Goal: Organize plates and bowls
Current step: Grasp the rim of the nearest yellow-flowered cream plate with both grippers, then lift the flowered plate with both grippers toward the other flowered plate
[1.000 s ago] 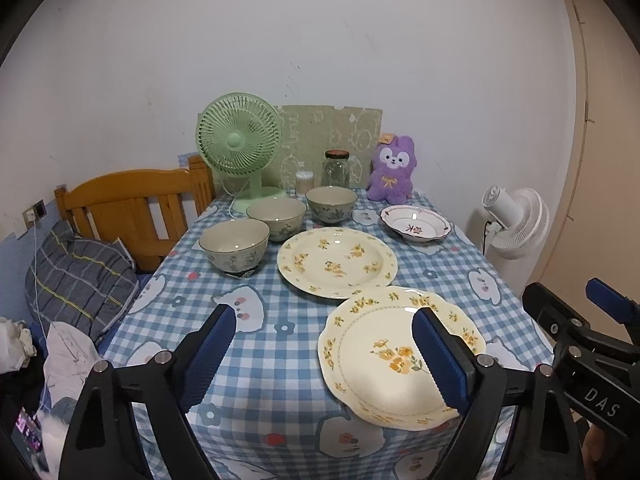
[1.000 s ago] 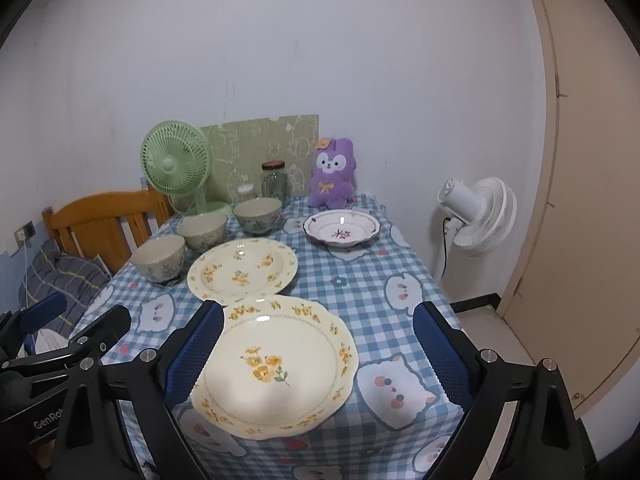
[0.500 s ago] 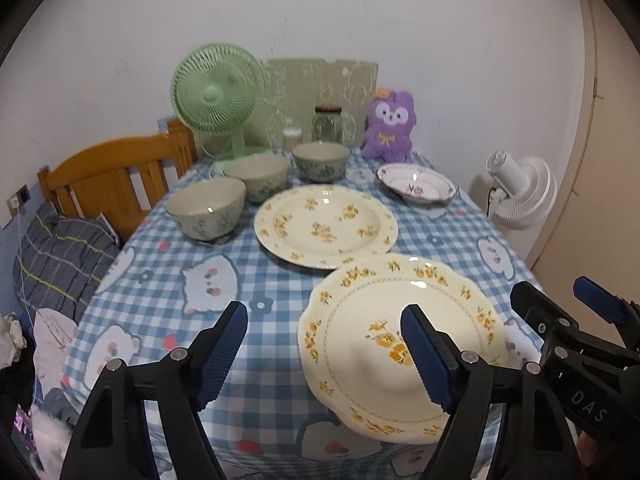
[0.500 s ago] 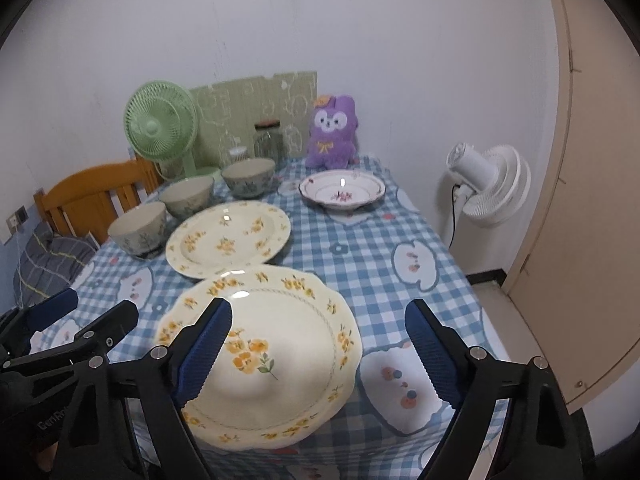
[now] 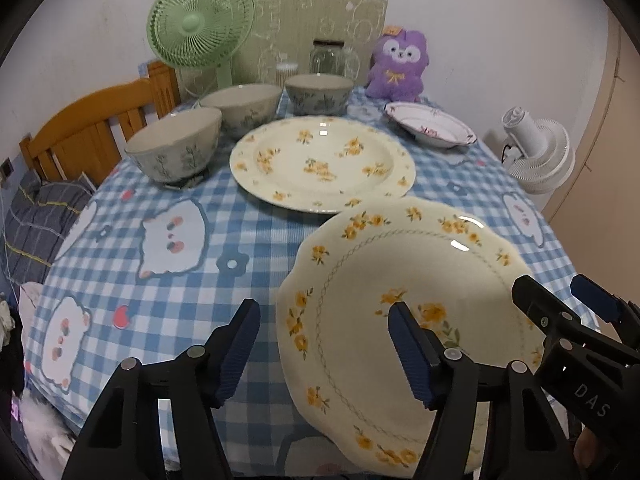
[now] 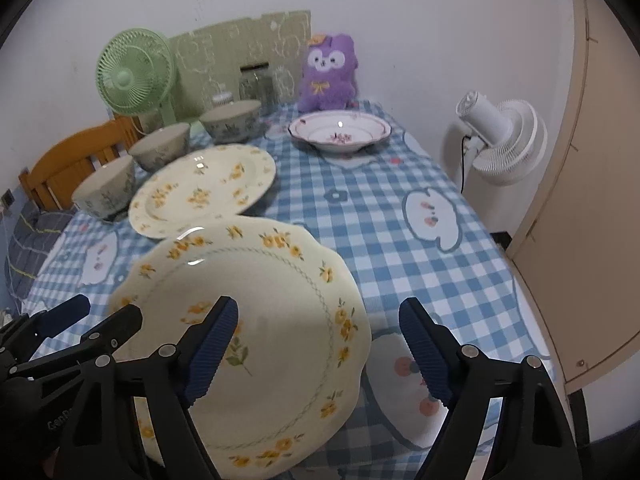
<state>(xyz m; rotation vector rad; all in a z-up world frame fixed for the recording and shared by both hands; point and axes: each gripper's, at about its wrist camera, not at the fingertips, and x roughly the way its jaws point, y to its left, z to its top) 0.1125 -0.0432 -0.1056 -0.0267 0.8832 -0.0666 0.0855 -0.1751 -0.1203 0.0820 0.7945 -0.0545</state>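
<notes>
Here, two tools hover over a scalloped plate (image 5: 404,276) at the near edge of a checked desk (image 5: 168,280). The left tool (image 5: 320,354) and right tool (image 6: 318,346) each straddle a plate rim, jaws apart and just narrowing, pads pressing nothing. Behind lie a second plate (image 5: 322,164), three bowls (image 5: 176,152) and a dish (image 5: 430,128).

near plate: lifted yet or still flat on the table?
Flat on the table: near plate lies on the cloth; no pad touches it.
</notes>
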